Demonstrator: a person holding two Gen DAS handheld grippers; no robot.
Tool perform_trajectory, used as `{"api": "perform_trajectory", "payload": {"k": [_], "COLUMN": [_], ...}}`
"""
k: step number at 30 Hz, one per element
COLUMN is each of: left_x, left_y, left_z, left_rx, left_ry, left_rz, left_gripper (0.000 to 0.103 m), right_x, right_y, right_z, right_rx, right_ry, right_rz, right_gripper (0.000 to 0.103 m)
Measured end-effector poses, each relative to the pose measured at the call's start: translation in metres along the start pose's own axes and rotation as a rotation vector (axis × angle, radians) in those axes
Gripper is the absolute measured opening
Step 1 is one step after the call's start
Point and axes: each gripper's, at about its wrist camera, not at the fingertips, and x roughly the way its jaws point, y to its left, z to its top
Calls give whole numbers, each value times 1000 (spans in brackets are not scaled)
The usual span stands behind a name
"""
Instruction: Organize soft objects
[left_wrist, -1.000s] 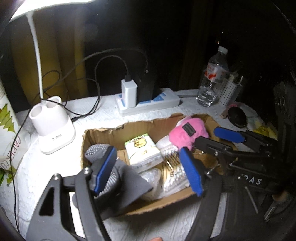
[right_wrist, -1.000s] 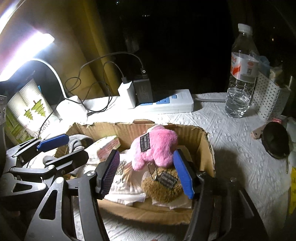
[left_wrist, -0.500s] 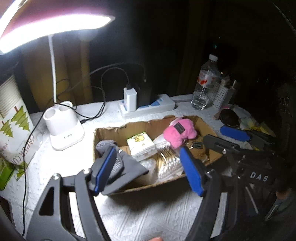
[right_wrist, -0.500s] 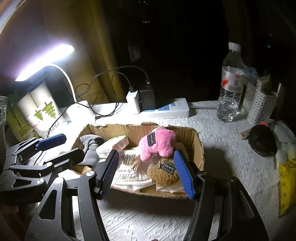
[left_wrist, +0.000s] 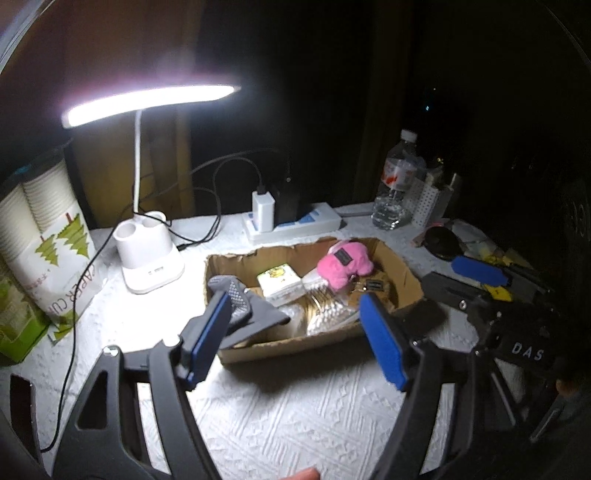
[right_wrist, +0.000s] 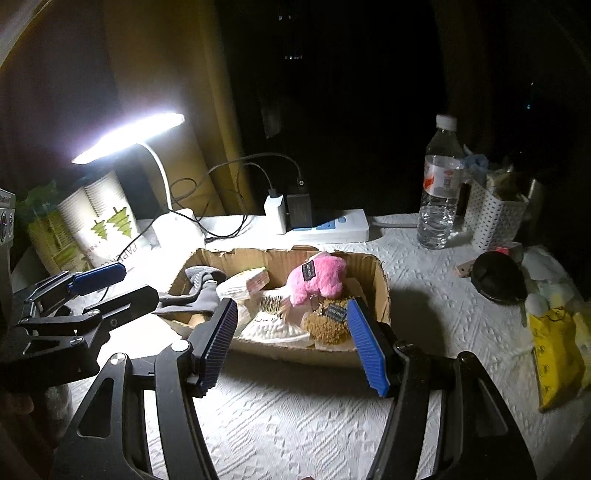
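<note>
A shallow cardboard box (left_wrist: 317, 345) (right_wrist: 382, 284) sits mid-table on the white cloth. In it lie a pink plush toy (left_wrist: 343, 264) (right_wrist: 319, 278), a brown plush toy (right_wrist: 328, 326), a grey sock (left_wrist: 240, 306) (right_wrist: 201, 286) draped over the left rim, a small yellow-green packet (left_wrist: 279, 282) and a pack of cotton swabs (left_wrist: 327, 314). My left gripper (left_wrist: 295, 339) is open and empty, held above and in front of the box. My right gripper (right_wrist: 293, 343) is open and empty, also in front of the box. Each gripper shows at the edge of the other's view.
A lit white desk lamp (left_wrist: 147, 254) stands left of the box, beside a paper-cup sleeve (left_wrist: 44, 254). A power strip (left_wrist: 295, 221) with chargers and cables lies behind. A water bottle (right_wrist: 441, 195), a white perforated holder (right_wrist: 495, 218), a black round object (right_wrist: 498, 277) and a yellow bag (right_wrist: 557, 354) are at right.
Both grippers have pulled back and up from the box, which now looks smaller and farther. Both stay open and empty. The box contents have not moved.
</note>
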Motion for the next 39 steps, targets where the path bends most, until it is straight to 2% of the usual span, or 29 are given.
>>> {"api": "perform_trajectory", "payload": {"k": [1, 3, 5, 12, 18, 26, 29, 39], "left_x": [-4, -13, -22, -54, -83, -118, -130, -169], "left_y": [-2, -3, -5, -12, -17, -29, -32, -38], "left_z": [-1, -3, -3, -7, -8, -14, -16, -25], "left_rx": [2, 2, 3, 8, 18, 54, 60, 87], "left_ry": [-5, -18, -32, -65, -90, -142, -167, -231], "left_rz": [0, -3, -4, 2, 10, 26, 59, 47], "left_gripper": [74, 87, 90, 92, 92, 92, 92, 93], "right_x": [-4, -14, -24, -61, -92, -128, -137, -174], "right_y": [0, 2, 4, 14, 25, 36, 36, 41], "right_z": [0, -1, -3, -7, -10, -16, -18, -33], "right_rx": [2, 4, 3, -18, -45, -69, -60, -45], "right_ry": [-4, -16, -25, -59, -99, -141, -147, -201], "right_rz": [0, -1, -5, -25, -40, -60, -62, -84], "right_gripper": [65, 65, 65, 66, 75, 76, 76, 76]}}
